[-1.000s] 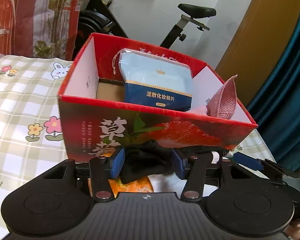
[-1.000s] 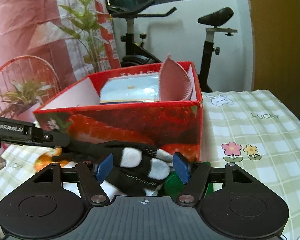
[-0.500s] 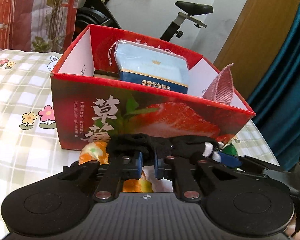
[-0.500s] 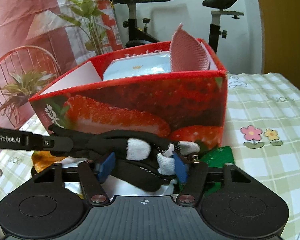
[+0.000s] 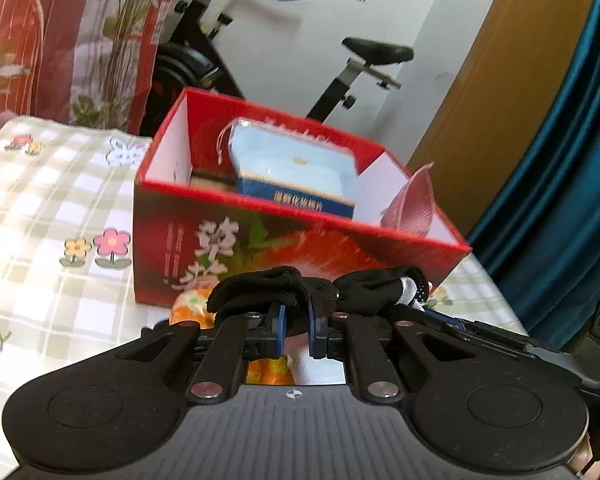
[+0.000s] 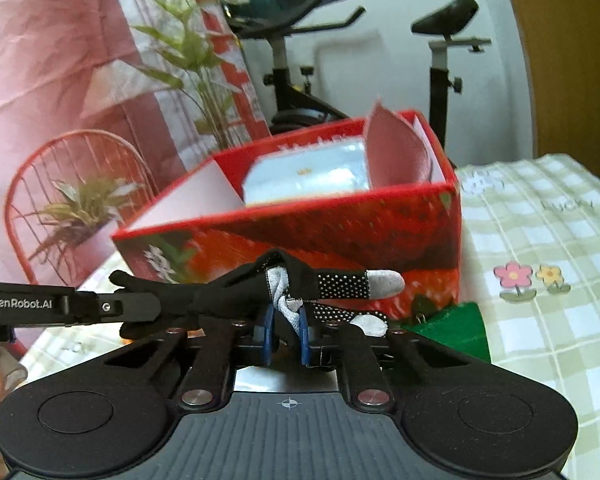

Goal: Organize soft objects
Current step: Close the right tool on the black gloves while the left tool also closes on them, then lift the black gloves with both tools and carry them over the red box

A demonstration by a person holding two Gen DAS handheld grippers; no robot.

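Left tool and right tool each pinched the black glove, stretched crosswise at lower centre; the red box stood just above it in frame.

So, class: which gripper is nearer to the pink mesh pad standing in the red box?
Right, probably. The pink mesh pad stands at the box's right-hand end; the right gripper grips the glove below that end, while the left gripper holds the glove's other end, further left.
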